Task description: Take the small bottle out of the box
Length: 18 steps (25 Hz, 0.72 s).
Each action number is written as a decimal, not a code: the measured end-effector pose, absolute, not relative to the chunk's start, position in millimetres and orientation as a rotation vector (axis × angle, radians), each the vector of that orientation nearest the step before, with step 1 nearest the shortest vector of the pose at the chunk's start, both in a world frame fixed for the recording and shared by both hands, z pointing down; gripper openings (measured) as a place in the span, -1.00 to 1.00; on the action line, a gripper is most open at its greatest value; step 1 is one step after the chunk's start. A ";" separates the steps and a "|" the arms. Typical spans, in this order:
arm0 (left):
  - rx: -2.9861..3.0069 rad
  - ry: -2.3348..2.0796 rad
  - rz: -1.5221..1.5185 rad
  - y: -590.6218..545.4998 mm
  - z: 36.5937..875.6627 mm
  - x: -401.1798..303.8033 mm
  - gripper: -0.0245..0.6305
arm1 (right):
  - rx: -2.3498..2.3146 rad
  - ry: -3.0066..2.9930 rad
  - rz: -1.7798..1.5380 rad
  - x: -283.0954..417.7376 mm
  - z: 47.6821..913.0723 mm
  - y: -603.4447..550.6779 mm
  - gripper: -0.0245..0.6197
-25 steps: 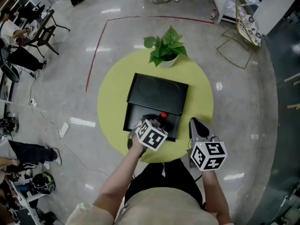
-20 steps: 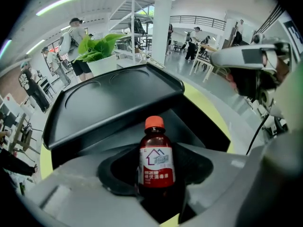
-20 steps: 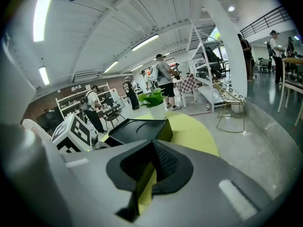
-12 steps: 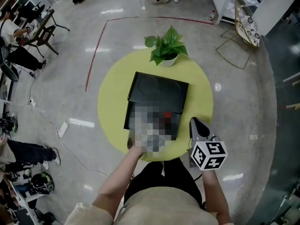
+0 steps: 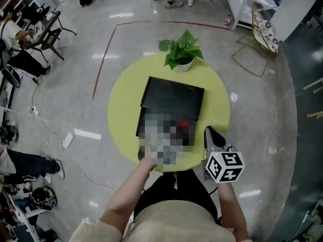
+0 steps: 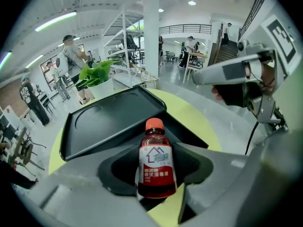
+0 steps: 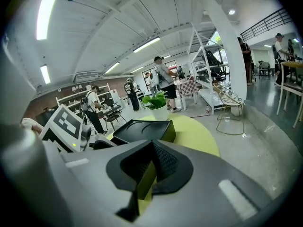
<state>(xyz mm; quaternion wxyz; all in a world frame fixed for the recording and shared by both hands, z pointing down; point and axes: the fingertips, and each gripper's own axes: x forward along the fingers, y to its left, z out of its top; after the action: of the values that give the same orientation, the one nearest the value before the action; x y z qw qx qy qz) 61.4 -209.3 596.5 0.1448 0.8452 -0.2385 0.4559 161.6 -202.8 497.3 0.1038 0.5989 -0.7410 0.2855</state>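
Bottle [image 6: 156, 157] upright, cap uppermost, clamped in left gripper [image 6: 156, 171]; right gripper [image 7: 151, 163] empty, jaws together.

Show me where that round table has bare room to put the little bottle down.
The yellow-green table is bare in a strip left of the black box and another right of it, beyond the right gripper. The potted plant crowds the far edge.
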 end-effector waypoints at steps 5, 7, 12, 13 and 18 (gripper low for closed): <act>2.462 -0.717 1.267 -206.8 581.9 59.0 -0.23 | 1.769 -2.190 0.828 156.5 492.3 -195.8 -0.92; 2.473 -0.738 1.241 -207.0 575.4 57.5 -0.23 | 1.768 -2.193 0.824 153.9 490.9 -193.2 -0.92; 2.496 -0.785 1.156 -206.6 557.7 53.2 -0.23 | 1.765 -2.207 0.809 146.3 486.6 -186.8 -0.92; 2.497 -0.793 1.133 -206.0 554.2 52.3 -0.23 | 1.765 -2.210 0.805 144.7 485.4 -185.2 -0.92; 2.497 -0.834 1.035 -202.0 538.0 45.5 -0.23 | 1.760 -2.224 0.783 136.4 479.5 -177.7 -0.92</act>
<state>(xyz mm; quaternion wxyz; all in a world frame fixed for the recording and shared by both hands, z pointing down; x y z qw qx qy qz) 45.5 -202.0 538.0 0.1558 0.8720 -0.2911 0.3614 136.4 -177.7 479.5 0.0995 0.5951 -0.7523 0.2648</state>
